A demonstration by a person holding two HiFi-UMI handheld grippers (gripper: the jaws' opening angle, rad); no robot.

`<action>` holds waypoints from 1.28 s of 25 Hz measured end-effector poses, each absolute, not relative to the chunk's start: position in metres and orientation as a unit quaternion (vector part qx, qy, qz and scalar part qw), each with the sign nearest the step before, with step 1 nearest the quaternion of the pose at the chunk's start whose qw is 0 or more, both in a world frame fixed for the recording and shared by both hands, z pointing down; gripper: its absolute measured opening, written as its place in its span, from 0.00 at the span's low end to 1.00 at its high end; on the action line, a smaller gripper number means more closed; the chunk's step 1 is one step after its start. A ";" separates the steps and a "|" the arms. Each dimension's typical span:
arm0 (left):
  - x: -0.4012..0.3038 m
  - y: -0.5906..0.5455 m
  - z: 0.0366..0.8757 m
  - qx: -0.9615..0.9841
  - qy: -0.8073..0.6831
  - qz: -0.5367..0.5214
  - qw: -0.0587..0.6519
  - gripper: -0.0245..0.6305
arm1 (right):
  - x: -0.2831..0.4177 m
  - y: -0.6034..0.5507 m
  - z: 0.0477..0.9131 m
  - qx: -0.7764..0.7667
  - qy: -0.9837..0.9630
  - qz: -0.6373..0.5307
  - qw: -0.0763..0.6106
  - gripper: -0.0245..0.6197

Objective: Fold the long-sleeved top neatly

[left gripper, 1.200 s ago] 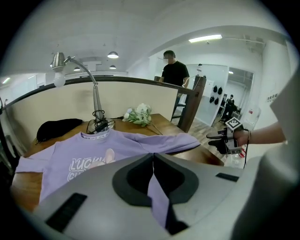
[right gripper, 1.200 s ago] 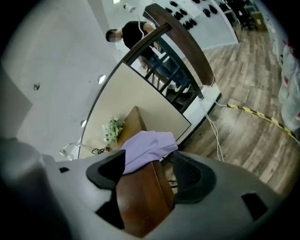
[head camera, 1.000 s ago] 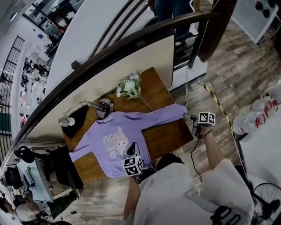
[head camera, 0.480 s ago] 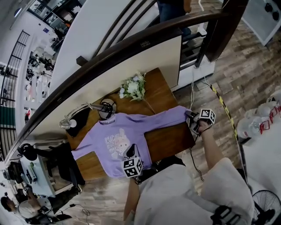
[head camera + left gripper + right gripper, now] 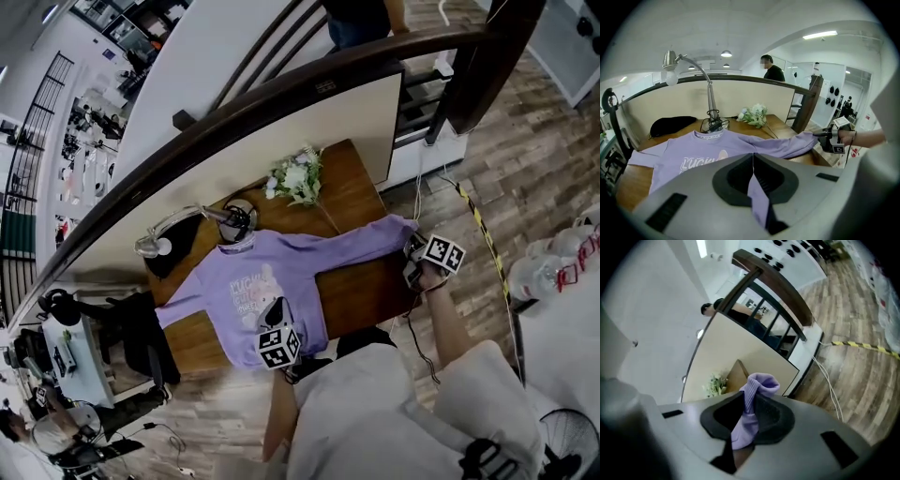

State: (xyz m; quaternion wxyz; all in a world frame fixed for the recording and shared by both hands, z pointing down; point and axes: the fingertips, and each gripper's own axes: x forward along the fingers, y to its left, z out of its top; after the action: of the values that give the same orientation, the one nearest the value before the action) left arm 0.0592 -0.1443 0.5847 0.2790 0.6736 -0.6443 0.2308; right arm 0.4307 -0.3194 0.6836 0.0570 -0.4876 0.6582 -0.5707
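A purple long-sleeved top [image 5: 246, 286] with a cartoon print lies face up on the wooden table [image 5: 364, 292], its collar toward the lamp. My left gripper [image 5: 274, 323] is at the near hem and is shut on a fold of that hem [image 5: 758, 192]. My right gripper [image 5: 411, 255] is at the table's right end. Its jaws have just been closing and now pinch the ribbed cuff [image 5: 749, 401] of the outstretched right sleeve [image 5: 361, 242], lifted off the table edge. The other sleeve [image 5: 178, 307] lies flat to the left.
A desk lamp [image 5: 161, 236] with coiled cable, a black pouch [image 5: 169, 259] and a bunch of white flowers [image 5: 298, 176] sit along the table's far side. A dark handrail [image 5: 281, 103] runs behind. Cables and striped tape [image 5: 480, 225] lie on the floor at right.
The right gripper has come in to the end of the sleeve, shut on the cuff and raised it a little. The left gripper stays shut at the hem.
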 end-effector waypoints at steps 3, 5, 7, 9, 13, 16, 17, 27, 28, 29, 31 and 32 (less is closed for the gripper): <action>0.045 -0.139 0.582 0.671 -0.650 0.225 0.279 0.07 | 0.413 -0.319 0.648 -0.516 0.708 -0.482 0.014 0.15; 0.037 -0.136 0.579 0.671 -0.651 0.219 0.279 0.07 | 0.396 -0.316 0.625 -0.528 0.735 -0.426 -0.017 0.15; 0.026 -0.131 0.579 0.673 -0.652 0.212 0.277 0.07 | 0.375 -0.309 0.603 -0.528 0.755 -0.388 -0.033 0.15; 0.014 -0.128 0.580 0.676 -0.652 0.204 0.275 0.07 | 0.354 -0.302 0.583 -0.527 0.768 -0.362 -0.041 0.15; -0.016 -0.127 0.581 0.688 -0.646 0.191 0.271 0.07 | 0.315 -0.289 0.552 -0.533 0.782 -0.318 -0.052 0.15; -0.045 -0.120 0.577 0.695 -0.643 0.175 0.270 0.07 | 0.283 -0.278 0.535 -0.543 0.786 -0.288 -0.065 0.15; -0.055 -0.117 0.577 0.698 -0.641 0.171 0.270 0.07 | 0.272 -0.275 0.531 -0.547 0.786 -0.281 -0.068 0.15; -0.175 -0.083 0.566 0.698 -0.650 0.139 0.267 0.07 | 0.131 -0.242 0.502 -0.547 0.799 -0.221 -0.115 0.15; -0.185 -0.082 0.567 0.698 -0.651 0.136 0.266 0.07 | 0.117 -0.241 0.500 -0.545 0.803 -0.210 -0.123 0.15; -0.195 -0.081 0.568 0.698 -0.652 0.134 0.266 0.07 | 0.101 -0.240 0.500 -0.541 0.806 -0.198 -0.131 0.15; -0.215 -0.076 0.572 0.697 -0.653 0.130 0.268 0.07 | 0.069 -0.236 0.501 -0.533 0.813 -0.181 -0.148 0.15; -0.225 -0.072 0.575 0.695 -0.653 0.129 0.271 0.07 | 0.054 -0.233 0.503 -0.528 0.816 -0.175 -0.155 0.15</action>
State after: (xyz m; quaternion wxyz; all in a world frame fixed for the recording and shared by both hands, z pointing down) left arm -0.2246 -0.0723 0.5747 0.2706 0.6954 -0.6530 0.1294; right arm 0.0536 -0.2330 0.5028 -0.1548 -0.5282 0.8164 -0.1751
